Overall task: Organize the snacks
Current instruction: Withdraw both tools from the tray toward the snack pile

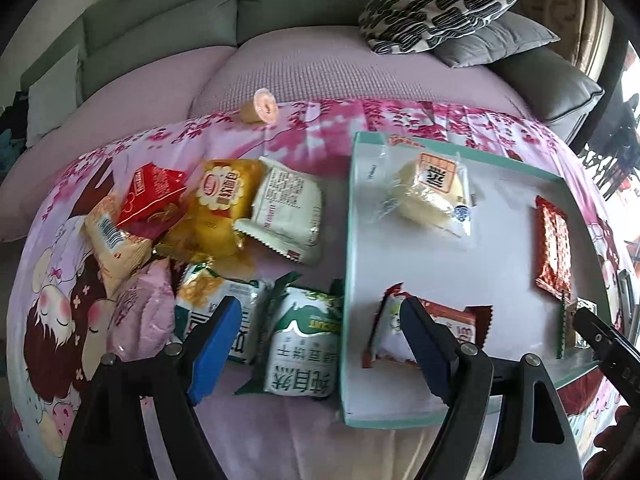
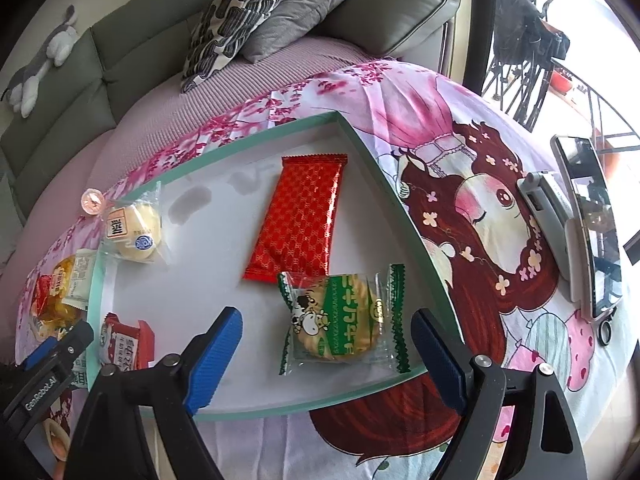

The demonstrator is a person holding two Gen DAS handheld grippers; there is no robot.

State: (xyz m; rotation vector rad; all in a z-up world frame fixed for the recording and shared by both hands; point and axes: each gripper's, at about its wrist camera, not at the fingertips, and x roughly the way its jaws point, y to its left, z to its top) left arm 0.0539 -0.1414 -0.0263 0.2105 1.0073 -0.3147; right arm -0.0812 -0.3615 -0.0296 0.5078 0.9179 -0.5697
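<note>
Roughly midway | tray (image 2: 372, 160) holds four snacks: bun, red packet, cookie (image 2: 340, 320), red-white pack | pile (image 1: 208, 240) of eight-odd packets left, beyond left gripper (image 1: 320, 344) fingers | right gripper (image 2: 326, 354) over cookie | both grippers' fingers apart, empty

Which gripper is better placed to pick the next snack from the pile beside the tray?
Probably left. The left gripper hangs open over the pile, astride the green-and-white packet. The right gripper is open over the tray, around the already placed cookie packet.
</note>
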